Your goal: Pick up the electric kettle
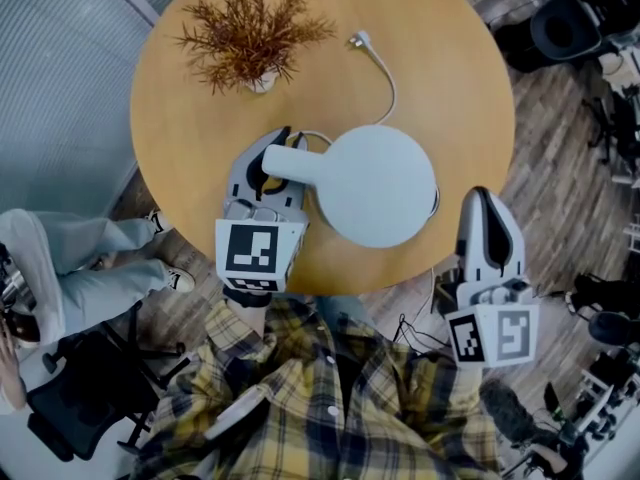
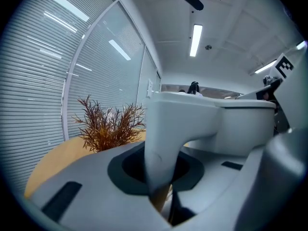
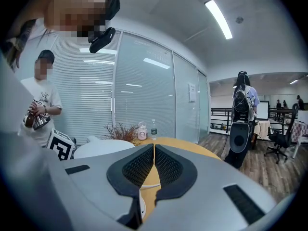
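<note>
1. The left gripper [image 1: 272,158] [image 2: 161,162] is clamped on the handle [image 1: 290,163] [image 2: 166,129] of the white electric kettle [image 1: 375,188] [image 2: 240,124]. Its two dark pads press on either side of the handle's upright part, so the jaws stand only as far apart as the handle is thick
2. The kettle's round body lies straight ahead of this gripper's tips, over the near half of the round wooden table [image 1: 450,68]. Whether it rests on the tabletop or is lifted off it cannot be told
3. A white power cord [image 1: 385,68] runs from under the far side of the kettle, away from the left gripper, to a plug [image 1: 360,40] lying on the table
4. A dried reddish-brown plant [image 1: 255,33] [image 2: 108,126] in a small pot stands beyond the left gripper, slightly to its left, apart from the kettle
5. The right gripper [image 1: 487,196] [image 3: 154,150] is closed with nothing in it: its ribbed pads meet at the tips. It is held off the table's near edge, to the right of the kettle and apart from it
6. In the right gripper view the kettle [image 3: 103,148] shows ahead and to the left of those jaws
</note>
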The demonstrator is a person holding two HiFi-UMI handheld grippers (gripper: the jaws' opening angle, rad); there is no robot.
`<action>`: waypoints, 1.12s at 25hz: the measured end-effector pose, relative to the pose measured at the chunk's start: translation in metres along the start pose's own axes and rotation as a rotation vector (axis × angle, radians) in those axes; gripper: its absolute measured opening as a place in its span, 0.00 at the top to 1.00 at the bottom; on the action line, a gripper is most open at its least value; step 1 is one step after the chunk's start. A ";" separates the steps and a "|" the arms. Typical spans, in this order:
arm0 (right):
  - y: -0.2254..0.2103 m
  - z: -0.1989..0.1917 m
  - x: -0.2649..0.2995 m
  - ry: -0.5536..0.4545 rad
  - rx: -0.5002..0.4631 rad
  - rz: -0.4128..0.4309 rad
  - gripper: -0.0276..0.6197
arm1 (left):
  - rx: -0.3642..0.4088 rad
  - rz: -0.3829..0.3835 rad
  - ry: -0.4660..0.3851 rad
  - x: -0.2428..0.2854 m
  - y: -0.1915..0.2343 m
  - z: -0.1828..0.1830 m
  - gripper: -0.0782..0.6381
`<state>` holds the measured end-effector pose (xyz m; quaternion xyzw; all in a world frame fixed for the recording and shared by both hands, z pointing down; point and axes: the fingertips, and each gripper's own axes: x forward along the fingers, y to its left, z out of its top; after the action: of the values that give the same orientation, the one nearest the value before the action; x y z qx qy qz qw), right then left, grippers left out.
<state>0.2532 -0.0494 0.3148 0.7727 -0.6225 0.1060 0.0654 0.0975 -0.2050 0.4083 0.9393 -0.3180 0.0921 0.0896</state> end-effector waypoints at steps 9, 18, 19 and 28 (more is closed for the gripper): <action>0.002 0.011 -0.003 -0.020 -0.003 -0.004 0.90 | -0.018 0.011 -0.008 -0.010 0.017 0.022 0.81; 0.006 0.026 -0.006 -0.050 -0.002 0.008 0.90 | 0.005 0.035 -0.019 -0.026 0.033 0.053 0.81; 0.008 0.027 -0.005 -0.052 -0.003 0.012 0.90 | 0.003 0.038 -0.018 -0.028 0.035 0.056 0.81; 0.025 0.042 0.001 -0.069 -0.027 0.069 0.90 | -0.032 0.078 -0.027 -0.056 0.052 0.082 0.81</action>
<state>0.2324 -0.0653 0.2734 0.7530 -0.6520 0.0733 0.0507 0.0315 -0.2316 0.3220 0.9257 -0.3572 0.0779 0.0968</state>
